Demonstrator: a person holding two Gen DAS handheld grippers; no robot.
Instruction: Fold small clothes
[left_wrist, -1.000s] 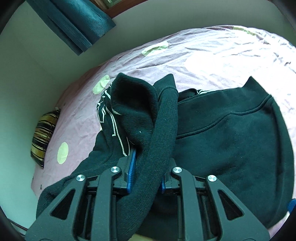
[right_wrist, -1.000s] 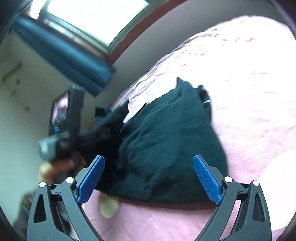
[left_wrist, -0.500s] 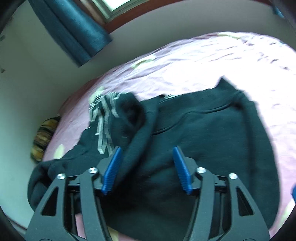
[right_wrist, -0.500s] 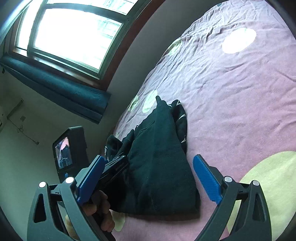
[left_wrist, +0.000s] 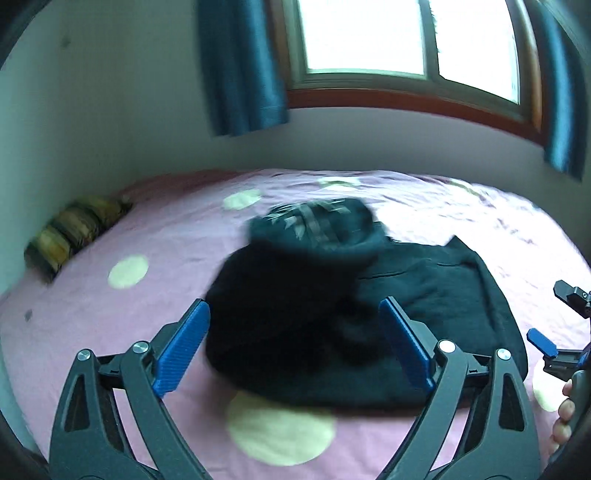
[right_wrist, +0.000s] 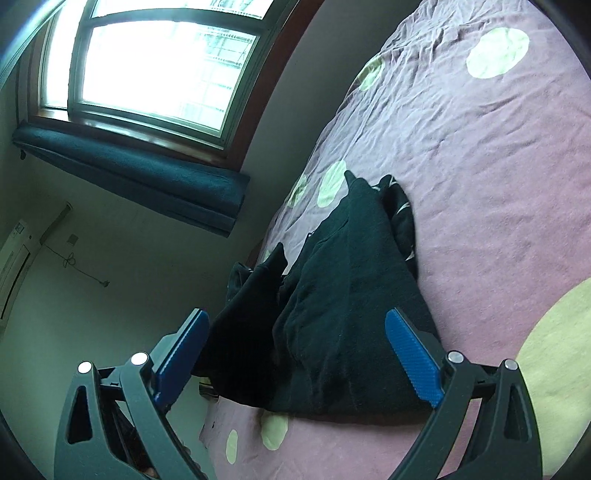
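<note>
A dark green hooded sweatshirt (left_wrist: 424, 295) lies on the pink bed cover, its hood with a pale printed pattern (left_wrist: 317, 225) flopped over the far side and a sleeve folded across the body. My left gripper (left_wrist: 293, 332) hovers just short of the near hem, jaws still opening wide, nothing between the pads. In the right wrist view the same sweatshirt (right_wrist: 343, 295) lies bunched ahead of my right gripper (right_wrist: 297, 350), which stands open at its near edge without touching it. The right gripper's blue pad (left_wrist: 541, 341) shows at the left view's right edge.
The bed (left_wrist: 110, 321) has a pink sheet with pale green dots. A striped yellow and dark cushion (left_wrist: 74, 232) sits at the far left by the wall. A window (left_wrist: 369, 37) with teal curtains (left_wrist: 240, 66) is behind the bed. A person's fingers (left_wrist: 565, 410) hold the right handle.
My left gripper let go of the sleeve, opened wide and pulled back from the sweatshirt, tilting up so the window shows. The sleeve now rests across the body. The right gripper stayed open.
</note>
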